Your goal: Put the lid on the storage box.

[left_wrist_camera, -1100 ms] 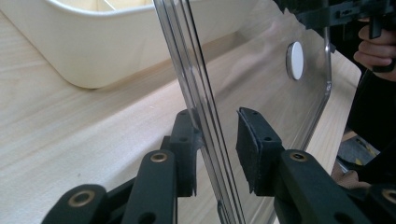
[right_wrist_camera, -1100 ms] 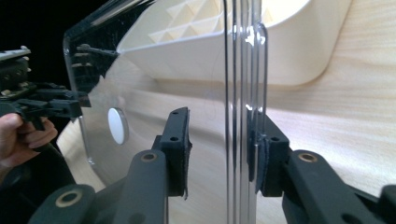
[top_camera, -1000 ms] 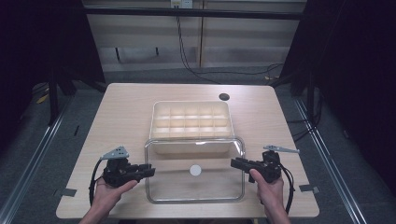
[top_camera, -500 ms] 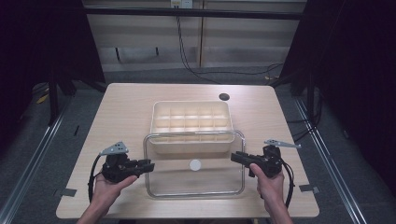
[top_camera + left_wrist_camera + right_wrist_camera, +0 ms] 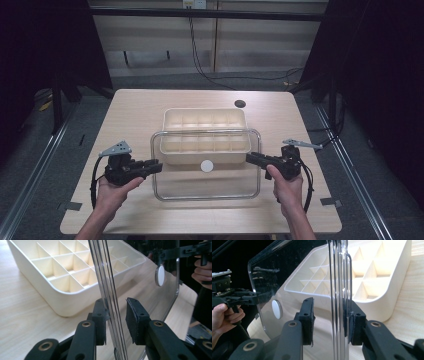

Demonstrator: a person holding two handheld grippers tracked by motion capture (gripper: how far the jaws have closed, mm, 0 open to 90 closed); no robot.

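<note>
Hands hold a gripper on either side of a clear lid (image 5: 206,182), which hangs over the near half of the bench (image 5: 130,115). In the high view the lid's rounded frame overlaps the near edge of the cream compartment tray (image 5: 205,127) that sits in the middle of the bench, and a small white round knob (image 5: 206,166) marks the lid's centre.

The left gripper (image 5: 152,166) reaches in from the lid's left edge. In the left gripper view its fingers (image 5: 101,317) straddle the lid's edge (image 5: 110,302): the left pad lies against the clear rim, while a gap shows between the rim and the right pad, so the fingers are parted and not clamped. Beyond them the tray's square compartments (image 5: 62,267) lie on the pale wood, and the white knob (image 5: 159,275) shows through the plastic, with the other hand (image 5: 203,271) farther off.

The right gripper (image 5: 251,158) meets the lid's right edge. In the right gripper view the lid's edge (image 5: 338,290) runs upright between the fingers (image 5: 308,317); the right pad sits against the rim and the left pad stands clear of it, so these fingers are also apart. The tray (image 5: 384,285) lies just behind the lid, and the person's left hand (image 5: 225,318) with its gripper shows through the clear sheet at the far side.

A dark round hole (image 5: 240,104) sits in the bench beyond the tray's far right corner.
</note>
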